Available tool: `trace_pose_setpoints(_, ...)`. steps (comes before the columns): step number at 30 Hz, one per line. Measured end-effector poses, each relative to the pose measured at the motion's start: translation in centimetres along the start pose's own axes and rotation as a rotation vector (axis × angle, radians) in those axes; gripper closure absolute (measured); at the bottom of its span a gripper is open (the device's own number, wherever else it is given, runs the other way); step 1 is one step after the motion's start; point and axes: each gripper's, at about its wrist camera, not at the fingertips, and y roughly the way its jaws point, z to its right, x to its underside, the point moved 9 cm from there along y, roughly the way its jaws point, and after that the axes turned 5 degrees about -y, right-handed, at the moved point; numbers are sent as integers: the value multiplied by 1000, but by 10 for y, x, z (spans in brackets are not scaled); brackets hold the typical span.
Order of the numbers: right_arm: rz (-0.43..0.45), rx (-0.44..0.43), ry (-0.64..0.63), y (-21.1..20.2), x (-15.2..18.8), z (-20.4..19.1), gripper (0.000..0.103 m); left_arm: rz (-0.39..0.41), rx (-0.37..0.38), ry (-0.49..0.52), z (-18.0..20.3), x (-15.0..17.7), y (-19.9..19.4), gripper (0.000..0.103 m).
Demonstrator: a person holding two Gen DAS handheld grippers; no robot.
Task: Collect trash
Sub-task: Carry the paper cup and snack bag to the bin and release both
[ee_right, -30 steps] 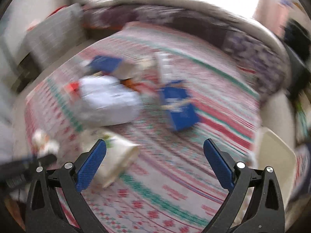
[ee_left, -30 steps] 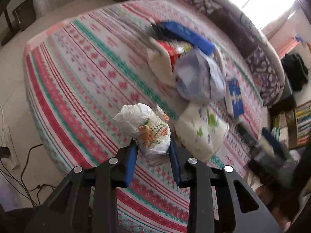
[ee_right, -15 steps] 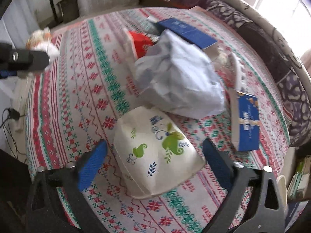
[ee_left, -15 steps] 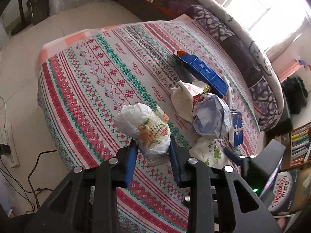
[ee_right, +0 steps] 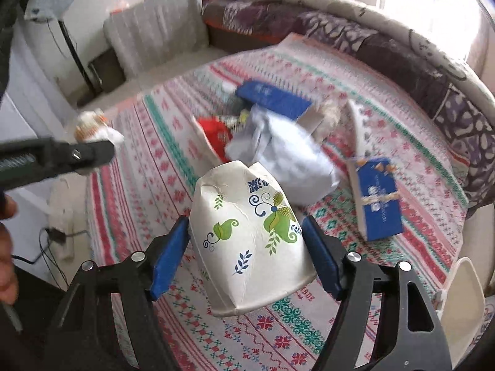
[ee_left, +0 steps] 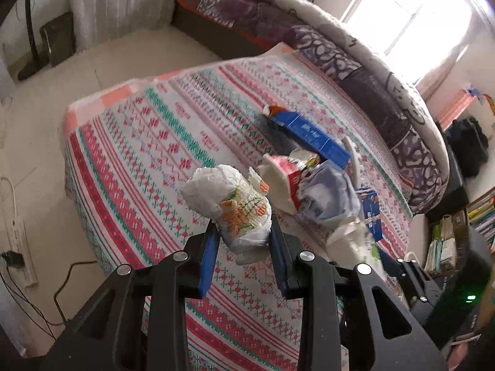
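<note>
Right gripper point(ee_right: 244, 256), jaws closing, blue pads against both crumpled flanks of printed paper cup point(ee_right: 247, 247), base pointing away, lifted clear of striped tablecloth point(ee_right: 324, 334); left gripper point(ee_left: 243, 249) clamped on balled plastic wrapper point(ee_left: 229, 204), leftward.

A: What's the room like?

B: A low table under a striped red, green and white patterned tablecloth point(ee_left: 148, 142) fills the middle. Pale beige floor point(ee_left: 92, 61) lies upper left of it, with a grey ribbed cushion point(ee_left: 123, 3) at the top.

A: And behind?

B: A sofa with a purple-and-white patterned blanket point(ee_left: 355, 58) curves along the upper right. A bright window point(ee_left: 411, 9) above it washes out that corner. At far right a shelf of books point(ee_left: 482, 213); at lower left a white power strip point(ee_left: 18, 247) with black cables on the floor.
</note>
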Motion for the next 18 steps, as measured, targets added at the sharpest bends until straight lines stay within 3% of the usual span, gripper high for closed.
trace_pose_setpoints(7,127,75,78,-35,-12,24,32,40,11,47,24,-3,-4,72)
trace_pose_setpoints(18,218,328,227,-73,1,82,31,118,9,175,81,3,-5,72)
